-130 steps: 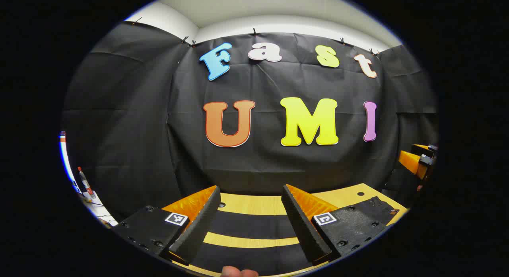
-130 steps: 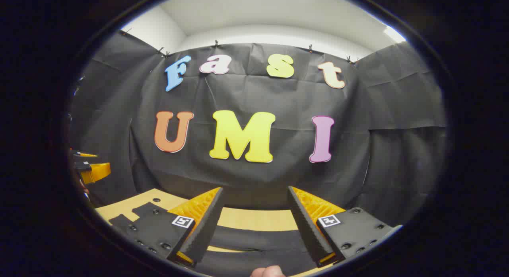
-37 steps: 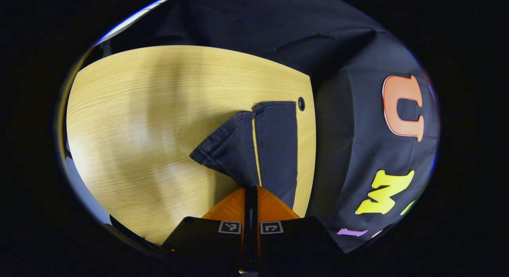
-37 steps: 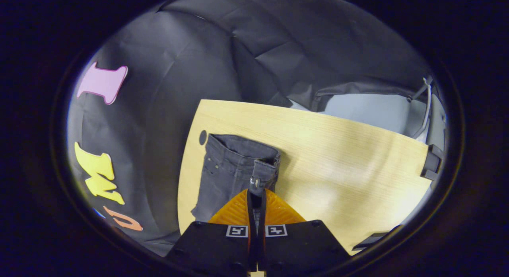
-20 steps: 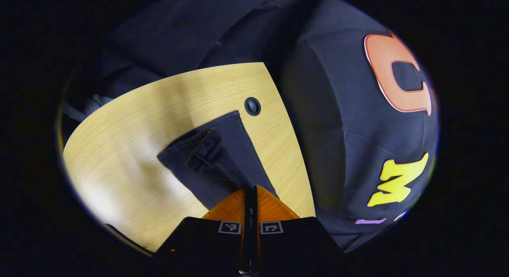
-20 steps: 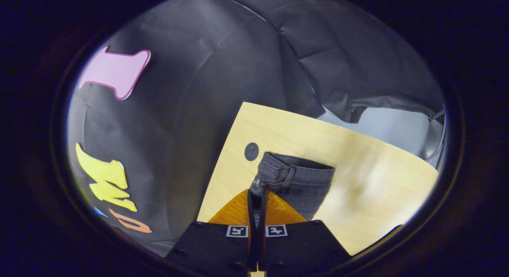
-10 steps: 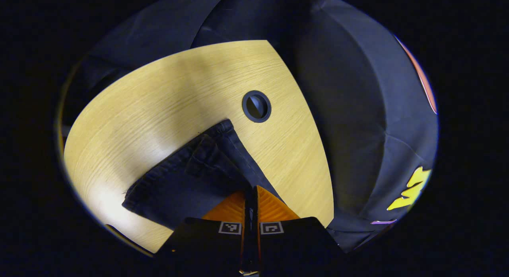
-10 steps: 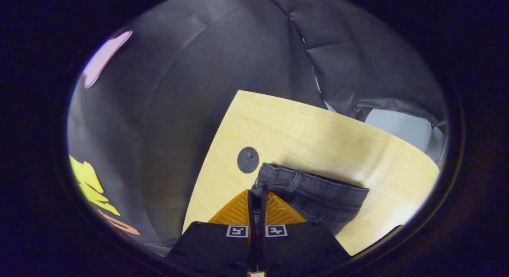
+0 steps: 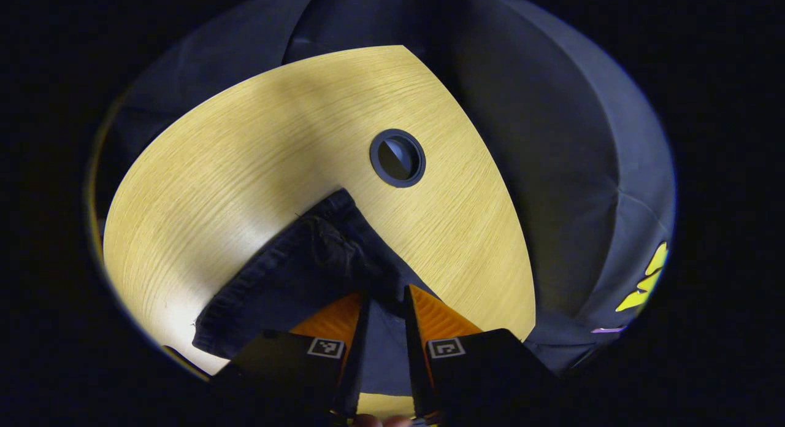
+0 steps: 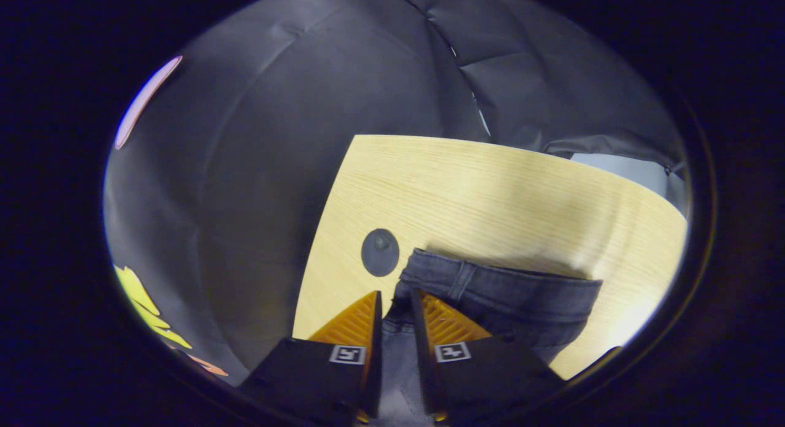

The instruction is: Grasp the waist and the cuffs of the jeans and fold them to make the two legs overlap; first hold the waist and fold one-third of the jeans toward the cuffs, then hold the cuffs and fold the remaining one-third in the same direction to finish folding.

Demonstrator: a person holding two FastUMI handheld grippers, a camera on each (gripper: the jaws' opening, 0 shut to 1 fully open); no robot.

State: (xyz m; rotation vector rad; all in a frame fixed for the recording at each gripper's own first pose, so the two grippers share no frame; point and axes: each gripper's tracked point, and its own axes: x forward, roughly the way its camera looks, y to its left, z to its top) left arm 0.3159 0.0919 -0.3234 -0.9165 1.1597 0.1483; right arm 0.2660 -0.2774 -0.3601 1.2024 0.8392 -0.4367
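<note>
The table (image 9: 202, 188) supports the jeans (image 9: 294, 273), which lie near its grommet hole (image 9: 397, 158), legs apparently overlapped. The waist (image 10: 509, 289) rests flat beside that hole. The left gripper (image 9: 385, 304) and right gripper (image 10: 395, 307) have jaws narrowly parted over denim, apparently releasing the laid fold.

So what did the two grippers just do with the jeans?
Both let go. The left gripper and right gripper had been shut on the jeans, lowering them onto the table; now their fingers are parted. The jeans still lie beside the table's round hole.
</note>
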